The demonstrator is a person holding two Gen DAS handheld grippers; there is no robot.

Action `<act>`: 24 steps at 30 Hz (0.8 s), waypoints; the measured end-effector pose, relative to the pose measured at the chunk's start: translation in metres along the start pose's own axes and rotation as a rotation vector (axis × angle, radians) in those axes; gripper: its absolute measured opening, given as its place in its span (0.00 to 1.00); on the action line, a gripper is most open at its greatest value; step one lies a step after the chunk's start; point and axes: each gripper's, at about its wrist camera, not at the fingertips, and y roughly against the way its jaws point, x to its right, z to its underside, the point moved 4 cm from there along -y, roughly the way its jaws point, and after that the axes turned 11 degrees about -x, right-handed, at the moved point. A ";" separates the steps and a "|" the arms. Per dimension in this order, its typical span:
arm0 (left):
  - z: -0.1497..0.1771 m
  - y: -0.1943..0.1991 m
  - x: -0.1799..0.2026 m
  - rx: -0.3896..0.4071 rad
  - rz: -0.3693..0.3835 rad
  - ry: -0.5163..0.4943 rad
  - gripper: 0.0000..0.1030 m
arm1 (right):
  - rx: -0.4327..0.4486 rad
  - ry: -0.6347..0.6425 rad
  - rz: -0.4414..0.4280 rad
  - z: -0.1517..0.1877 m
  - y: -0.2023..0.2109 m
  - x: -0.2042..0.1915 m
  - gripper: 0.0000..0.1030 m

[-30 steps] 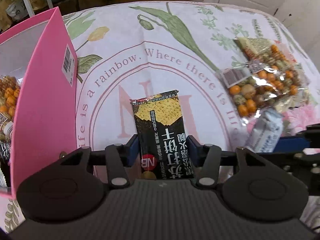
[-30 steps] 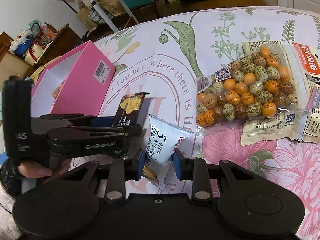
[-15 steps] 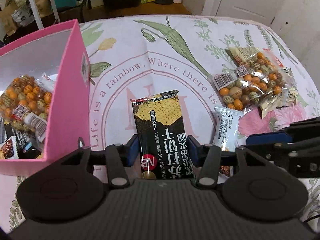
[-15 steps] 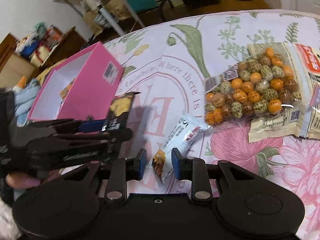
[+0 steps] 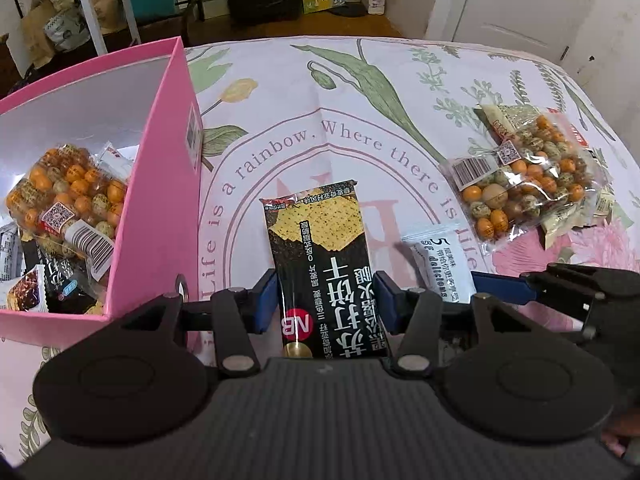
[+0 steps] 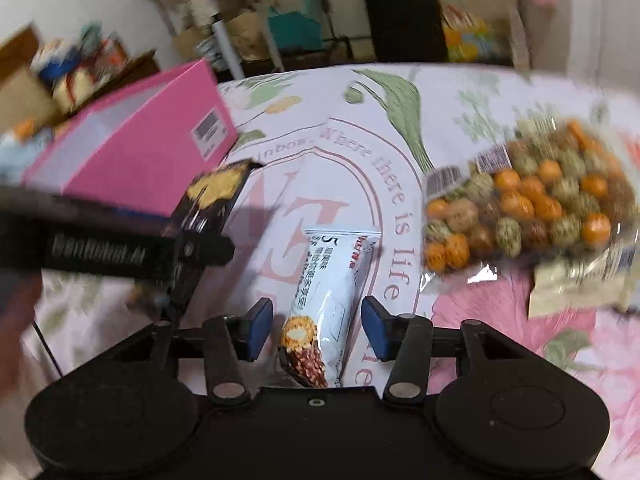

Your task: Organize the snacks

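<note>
Left tool (image 5: 326,304) is clamped tight on the black cracker pack (image 5: 324,264), just right of the pink box (image 5: 160,216). Right tool (image 6: 316,330) is spread wide, its pads clear of the white snack pouch (image 6: 328,300) lying on the floral counter (image 5: 320,92).

Box (image 5: 160,216) is set at left on tablecloth (image 5: 320,80), a nut bag (image 5: 64,200) held inside. Cracker packet (image 5: 324,264) is placed centre, white packet (image 5: 440,260) just right, second nut bag (image 5: 528,188) far right.
</note>
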 end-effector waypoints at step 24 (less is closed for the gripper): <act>0.046 0.075 -0.016 -0.027 0.159 0.069 0.48 | -0.171 -0.062 -0.269 -0.001 0.072 -0.022 0.34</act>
